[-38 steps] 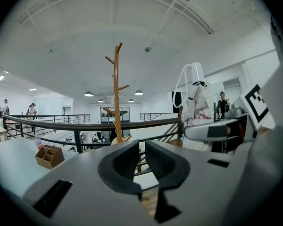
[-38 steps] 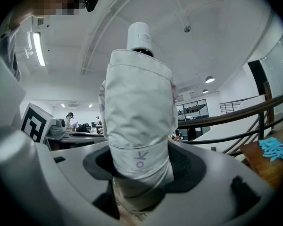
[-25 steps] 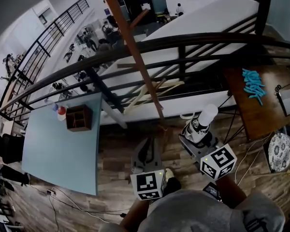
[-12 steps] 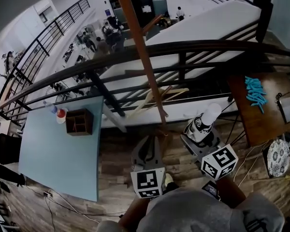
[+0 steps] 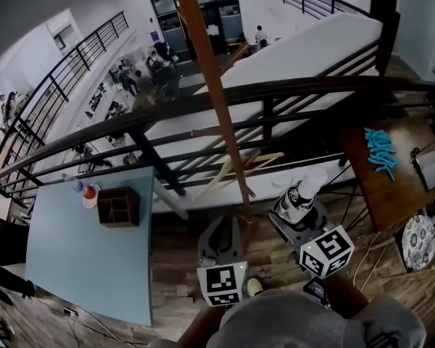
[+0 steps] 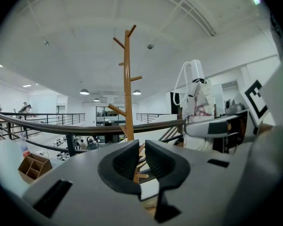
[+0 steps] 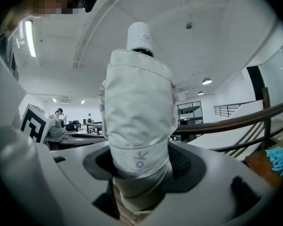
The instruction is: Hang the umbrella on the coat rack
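- Head view: the coat rack (image 5: 212, 93) pole stands at the railing (image 5: 130, 122). The right gripper (image 5: 296, 207) holds the folded white umbrella (image 5: 304, 191) upright, just right of the pole's foot. The left gripper (image 5: 225, 230) is beside it, and 1 blue table (image 5: 72, 267) lies to the left.
- Left gripper view: jaws drawn nearly together, nothing between them. Only here does the rack show side-on, up to its forked top.
- Right gripper view: jaws clamped on the umbrella's lower end. Only here does its printed band show.

the letters "ok", turned sideways, are read on the band (image 7: 140, 160) of the umbrella (image 7: 139, 107).
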`<state>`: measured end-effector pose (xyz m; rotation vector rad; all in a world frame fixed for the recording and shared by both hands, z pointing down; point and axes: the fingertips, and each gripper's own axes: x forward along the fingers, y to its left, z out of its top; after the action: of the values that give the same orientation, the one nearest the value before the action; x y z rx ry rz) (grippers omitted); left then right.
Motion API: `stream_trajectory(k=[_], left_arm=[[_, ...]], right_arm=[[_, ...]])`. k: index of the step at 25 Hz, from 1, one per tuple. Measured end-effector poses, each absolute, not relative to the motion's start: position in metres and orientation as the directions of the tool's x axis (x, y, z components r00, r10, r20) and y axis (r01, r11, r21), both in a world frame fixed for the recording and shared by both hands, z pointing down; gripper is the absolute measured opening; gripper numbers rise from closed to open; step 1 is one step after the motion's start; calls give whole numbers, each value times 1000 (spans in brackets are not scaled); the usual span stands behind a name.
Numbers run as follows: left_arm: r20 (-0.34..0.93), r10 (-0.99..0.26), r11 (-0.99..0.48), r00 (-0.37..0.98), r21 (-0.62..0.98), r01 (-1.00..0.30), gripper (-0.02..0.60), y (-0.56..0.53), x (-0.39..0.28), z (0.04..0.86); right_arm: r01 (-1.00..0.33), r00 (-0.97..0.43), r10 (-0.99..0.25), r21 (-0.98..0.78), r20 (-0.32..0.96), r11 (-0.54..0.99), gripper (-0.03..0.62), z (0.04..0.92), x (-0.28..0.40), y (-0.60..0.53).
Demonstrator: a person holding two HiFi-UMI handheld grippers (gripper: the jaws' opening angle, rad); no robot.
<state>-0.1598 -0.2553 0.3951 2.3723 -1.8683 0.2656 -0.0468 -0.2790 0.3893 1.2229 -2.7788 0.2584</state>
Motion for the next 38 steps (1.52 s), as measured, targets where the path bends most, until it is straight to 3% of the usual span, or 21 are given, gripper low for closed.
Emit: stream_trajectory(k=[38], left_arm=[[126, -970, -206, 208, 33, -978, 48, -293, -209, 382]], right_arm=[[-771, -633, -760, -34, 151, 636, 281, 360, -71, -335]])
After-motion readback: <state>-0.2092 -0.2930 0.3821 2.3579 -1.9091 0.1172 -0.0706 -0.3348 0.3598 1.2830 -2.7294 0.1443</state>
